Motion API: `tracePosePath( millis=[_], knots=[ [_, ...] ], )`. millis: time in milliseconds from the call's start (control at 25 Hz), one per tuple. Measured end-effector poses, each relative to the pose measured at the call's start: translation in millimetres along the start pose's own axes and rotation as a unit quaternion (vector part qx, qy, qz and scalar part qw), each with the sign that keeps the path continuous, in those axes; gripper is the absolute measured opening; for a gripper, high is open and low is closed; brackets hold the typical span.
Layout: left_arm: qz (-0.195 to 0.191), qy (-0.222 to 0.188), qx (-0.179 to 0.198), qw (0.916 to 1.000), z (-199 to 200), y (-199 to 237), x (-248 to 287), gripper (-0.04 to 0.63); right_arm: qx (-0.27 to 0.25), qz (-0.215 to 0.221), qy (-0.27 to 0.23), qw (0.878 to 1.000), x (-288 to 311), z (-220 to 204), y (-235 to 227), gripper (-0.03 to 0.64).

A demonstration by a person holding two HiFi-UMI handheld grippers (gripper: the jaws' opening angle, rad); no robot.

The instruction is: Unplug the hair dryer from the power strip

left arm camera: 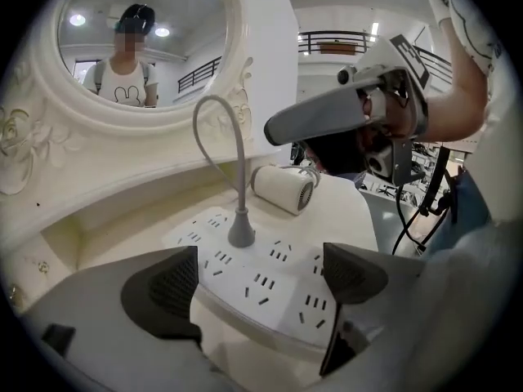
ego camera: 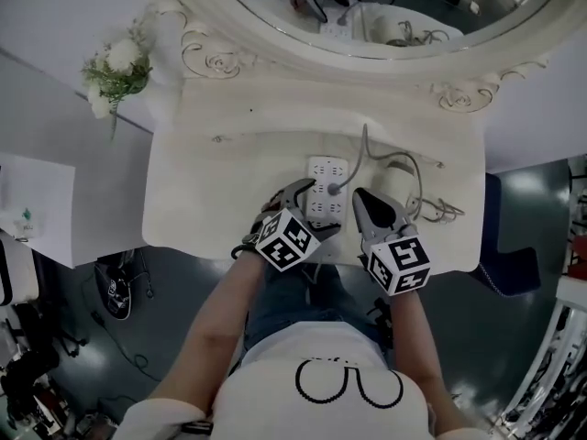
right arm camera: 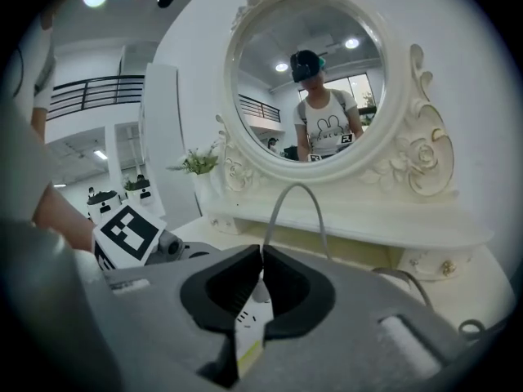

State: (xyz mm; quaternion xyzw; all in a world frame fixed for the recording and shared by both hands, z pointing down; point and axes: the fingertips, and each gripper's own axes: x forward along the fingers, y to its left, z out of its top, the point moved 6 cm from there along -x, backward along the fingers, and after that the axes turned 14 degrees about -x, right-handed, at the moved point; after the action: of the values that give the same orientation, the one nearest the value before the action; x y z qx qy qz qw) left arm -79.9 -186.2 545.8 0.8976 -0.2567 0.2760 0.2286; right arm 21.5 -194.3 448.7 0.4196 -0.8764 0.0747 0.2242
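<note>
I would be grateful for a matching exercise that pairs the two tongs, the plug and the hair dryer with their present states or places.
Things:
1. left tongs
2. right tongs
3. grey plug
4. hair dryer

States or places:
A. lying beyond the power strip
B. closed together
C. seated in a power strip socket
D. open, straddling the strip's near end

Pairs: 1-D, 2-B, 3-C, 4-A.

The white strip [ego camera: 326, 211] lay flat on the vanity [ego camera: 211, 200], its many sockets facing up. A grey plug [left arm camera: 240, 232] stood upright in one socket, and its grey cord [left arm camera: 214, 109] arched up and over. The white dryer [left arm camera: 282, 188] lay on its side just beyond the strip.
</note>
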Motion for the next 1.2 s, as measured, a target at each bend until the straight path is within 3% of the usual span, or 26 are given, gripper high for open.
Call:
tracePosePath(
  millis=[80,160,520,640,920,1200],
  knots=[
    [-0.004,-0.007,0.002,1.0000,0,0,0,0.471,0.002,0.002,0.017,1.000,7,-5,3,0.105],
    [-0.008,-0.011,0.005,0.9999,-1,1,0,0.471,-0.002,0.004,0.033,0.999,14,-10,7,0.114],
    [-0.018,-0.013,0.022,0.9995,0,0,1,0.470,-0.007,0.005,0.054,0.999,47,-21,15,0.101],
    [-0.025,-0.008,0.021,0.9994,1,2,2,0.471,0.001,-0.006,0.051,0.999,47,-21,13,0.026],
    [-0.023,0.026,0.022,0.9992,5,1,5,0.471,-0.035,0.012,0.071,0.997,54,-15,15,0.023],
    [-0.016,0.010,0.016,0.9997,4,3,6,0.473,-0.012,0.005,0.072,0.997,45,-19,8,0.023]
  ],
)
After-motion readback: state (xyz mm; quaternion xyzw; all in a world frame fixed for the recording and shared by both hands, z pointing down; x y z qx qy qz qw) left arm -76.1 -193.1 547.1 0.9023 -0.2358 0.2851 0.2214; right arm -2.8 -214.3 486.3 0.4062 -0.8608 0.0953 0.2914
